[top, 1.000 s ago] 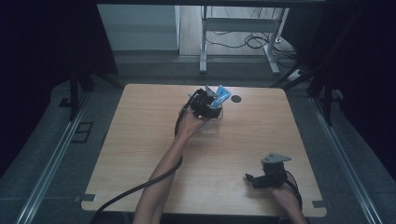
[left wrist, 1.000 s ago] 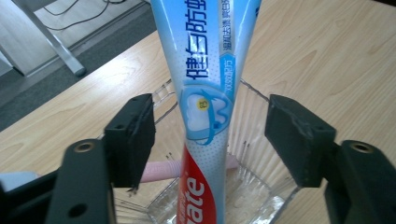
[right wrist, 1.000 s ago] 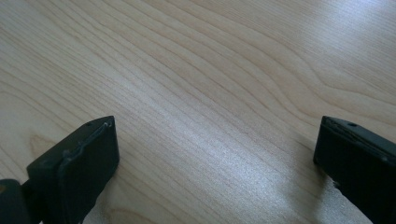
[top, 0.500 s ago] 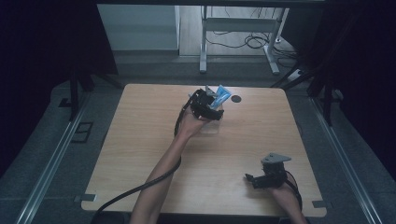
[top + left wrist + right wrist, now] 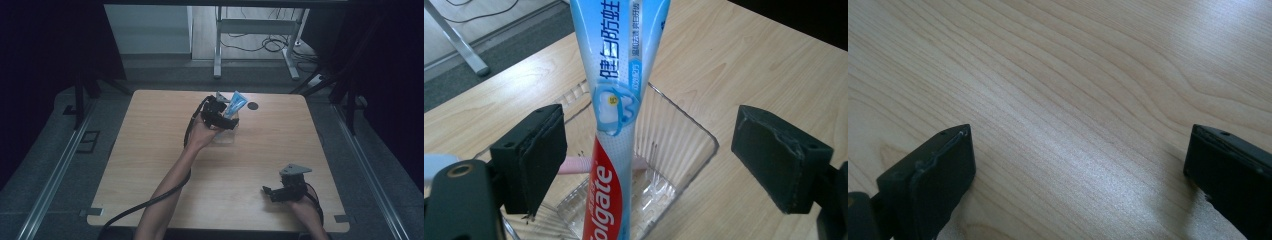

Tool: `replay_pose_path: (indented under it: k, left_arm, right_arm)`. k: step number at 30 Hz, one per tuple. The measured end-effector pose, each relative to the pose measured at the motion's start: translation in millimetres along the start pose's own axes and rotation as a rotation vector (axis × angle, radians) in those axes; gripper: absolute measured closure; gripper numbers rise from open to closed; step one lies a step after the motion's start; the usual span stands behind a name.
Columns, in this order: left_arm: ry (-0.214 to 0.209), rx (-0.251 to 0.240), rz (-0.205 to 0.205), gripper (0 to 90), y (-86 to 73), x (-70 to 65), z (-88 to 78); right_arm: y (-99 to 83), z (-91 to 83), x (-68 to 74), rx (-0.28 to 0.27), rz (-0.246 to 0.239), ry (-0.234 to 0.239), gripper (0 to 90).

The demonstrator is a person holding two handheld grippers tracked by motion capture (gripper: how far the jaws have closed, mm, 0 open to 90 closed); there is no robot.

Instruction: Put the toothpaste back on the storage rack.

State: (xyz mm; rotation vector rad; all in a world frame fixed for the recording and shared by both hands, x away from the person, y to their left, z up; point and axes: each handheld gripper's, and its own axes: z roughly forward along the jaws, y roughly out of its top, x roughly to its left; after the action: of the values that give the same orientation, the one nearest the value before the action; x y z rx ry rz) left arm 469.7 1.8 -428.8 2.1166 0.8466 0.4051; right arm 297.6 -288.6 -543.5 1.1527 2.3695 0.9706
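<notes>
Right now the left gripper (image 5: 223,114) sits at the far middle of the pale wooden bench (image 5: 150,150), its black jaws spread wide — they have just been opening — with the blue, white and red toothpaste tube (image 5: 616,115) standing free between them, neither pad pressing on it. The tube rests with its lower end inside the clear ribbed plastic holder (image 5: 679,150), where a pink toothbrush handle (image 5: 574,165) lies across the bottom behind it. Its long axis runs nearly upright, leaning a little; in the high view the blue upper end tips up and to the right, above the holder's rim.

So the relation that matters: the tube lies straight ahead of the left gripper, midway in its gap, long axis crossing the jaws' line. Any retreat should probably go straight back along the gripper's own line, or a pad may knock the tube over.

The right gripper (image 5: 280,190) rests near the bench's front right edge — well apart from the holder — jaws spread, nothing between them but bare wood.
</notes>
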Motion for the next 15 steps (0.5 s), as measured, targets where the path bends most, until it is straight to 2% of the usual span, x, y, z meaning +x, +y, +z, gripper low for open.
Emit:
replay_pose_path:
  k: [8,15]
  left_arm:
    - [-0.024,-0.014,-0.008,14.1,-1.9,-0.6,-9.9]
    - [-0.025,-0.02,0.008,13.3,-4.8,-4.2,-16.3]
  right_arm:
    - [0.0,0.0,0.0,0.0,0.0,0.0,0.0]
    - [0.0,0.0,0.0,0.0,0.0,0.0,0.0]
